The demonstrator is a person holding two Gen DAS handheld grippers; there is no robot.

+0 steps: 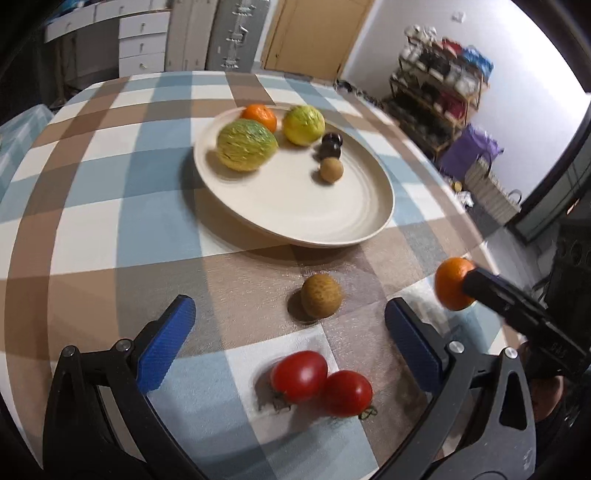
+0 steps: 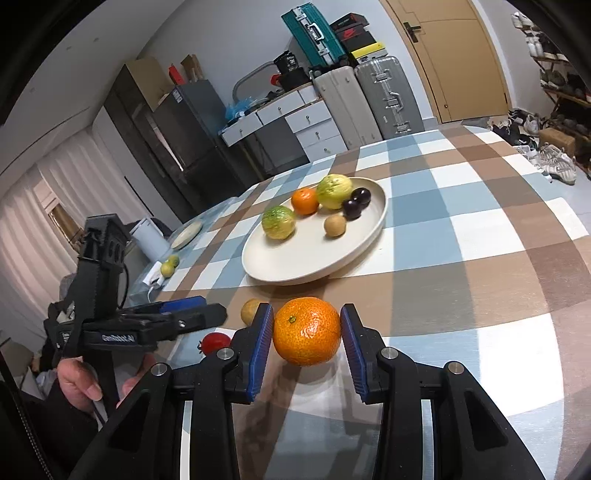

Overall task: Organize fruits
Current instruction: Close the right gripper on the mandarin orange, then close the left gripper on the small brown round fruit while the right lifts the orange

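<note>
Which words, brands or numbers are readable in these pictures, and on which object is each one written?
"GenRobot.AI": white print, slightly blurred, on the black body of the left claw, seen in the right wrist view.
Faint marking on the right claw body in the left wrist view: too blurred to read.
Red logo on the black shoe box behind the suitcases: too small to read.

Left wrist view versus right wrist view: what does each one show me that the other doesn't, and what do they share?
Only the left wrist view shows both red tomatoes whole, between the open left gripper.

Only the right wrist view shows the right gripper with pads against the orange, and the hand holding the left gripper.

Both show the plate of fruit and the small brown fruit.
</note>
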